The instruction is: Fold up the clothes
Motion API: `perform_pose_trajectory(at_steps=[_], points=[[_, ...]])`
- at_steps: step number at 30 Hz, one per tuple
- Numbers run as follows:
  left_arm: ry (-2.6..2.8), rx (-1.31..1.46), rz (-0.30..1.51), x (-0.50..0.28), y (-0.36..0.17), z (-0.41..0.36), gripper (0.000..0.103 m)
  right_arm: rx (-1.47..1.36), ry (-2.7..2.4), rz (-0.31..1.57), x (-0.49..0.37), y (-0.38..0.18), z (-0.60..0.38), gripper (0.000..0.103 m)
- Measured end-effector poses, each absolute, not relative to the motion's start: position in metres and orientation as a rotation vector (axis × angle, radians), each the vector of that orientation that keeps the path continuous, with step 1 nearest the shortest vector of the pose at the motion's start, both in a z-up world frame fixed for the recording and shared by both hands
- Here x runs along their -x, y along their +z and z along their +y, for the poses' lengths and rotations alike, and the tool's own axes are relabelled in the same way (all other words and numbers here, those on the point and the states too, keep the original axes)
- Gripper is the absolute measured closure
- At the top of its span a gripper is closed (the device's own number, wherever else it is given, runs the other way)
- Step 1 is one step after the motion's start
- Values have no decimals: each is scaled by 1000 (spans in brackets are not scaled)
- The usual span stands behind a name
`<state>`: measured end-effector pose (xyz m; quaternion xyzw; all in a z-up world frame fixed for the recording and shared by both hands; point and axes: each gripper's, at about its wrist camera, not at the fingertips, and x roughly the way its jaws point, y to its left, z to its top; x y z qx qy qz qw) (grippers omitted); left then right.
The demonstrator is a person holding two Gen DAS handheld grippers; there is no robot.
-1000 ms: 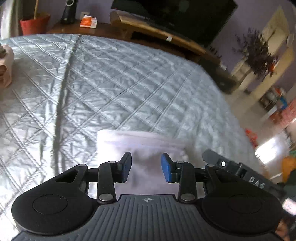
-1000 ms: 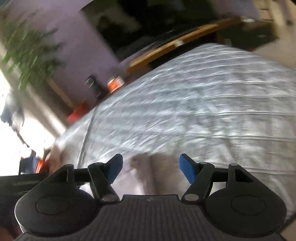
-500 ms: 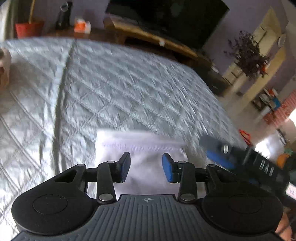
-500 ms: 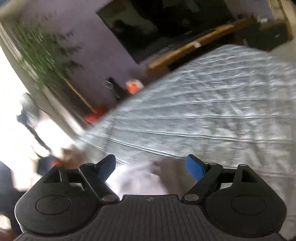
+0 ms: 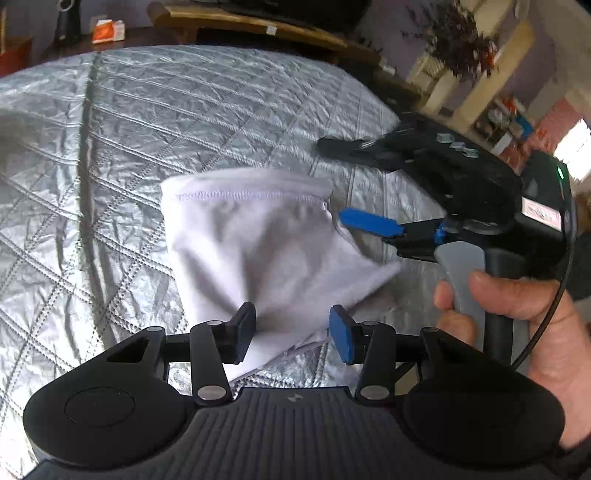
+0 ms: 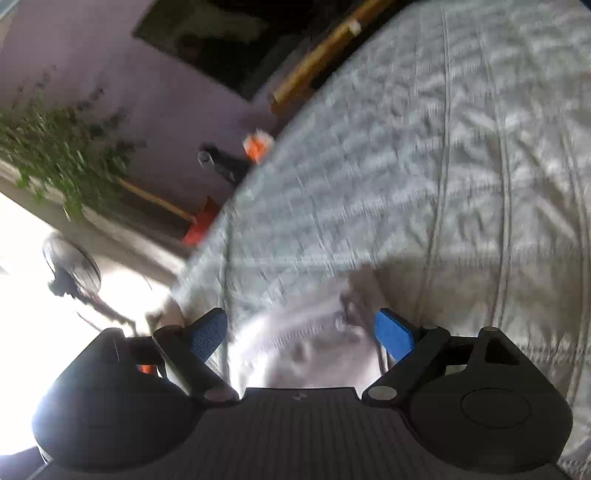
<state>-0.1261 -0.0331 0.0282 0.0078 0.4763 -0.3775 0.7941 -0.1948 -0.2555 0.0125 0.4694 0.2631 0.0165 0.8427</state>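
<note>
White folded garment lies on the silver quilted bedspread, its stitched hem turned away from the left wrist camera. Left gripper hovers over its near edge with jaws spread, holding nothing. Right gripper, gripped by a hand, reaches in from the right, jaws wide apart, one blue pad just beside the cloth's right edge; its own view is blurred.

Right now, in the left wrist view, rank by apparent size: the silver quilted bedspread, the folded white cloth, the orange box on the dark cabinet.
1. Silver quilted bedspread, largest.
2. Folded white cloth.
3. Orange box, smallest, though it sits farthest from the camera, so its true size is unsure.
</note>
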Motion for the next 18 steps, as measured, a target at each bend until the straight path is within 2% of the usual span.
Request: perform_pose_trajectory(at_steps=[4, 8, 11, 13, 18], points=[[-876, -6, 977, 134, 39, -35, 49, -1044, 146, 478, 197, 19, -256, 12], [-928, -44, 1001, 134, 32, -42, 47, -1058, 249, 581, 176, 11, -242, 4], [-941, -65, 1034, 133, 27, -43, 51, -1083, 160, 595, 174, 4, -253, 9], [-949, -78, 1056, 132, 23, -45, 51, -1102, 91, 594, 175, 0, -261, 7], [-1008, 10, 1030, 127, 36, -33, 43, -1173, 139, 527, 191, 8, -271, 6]])
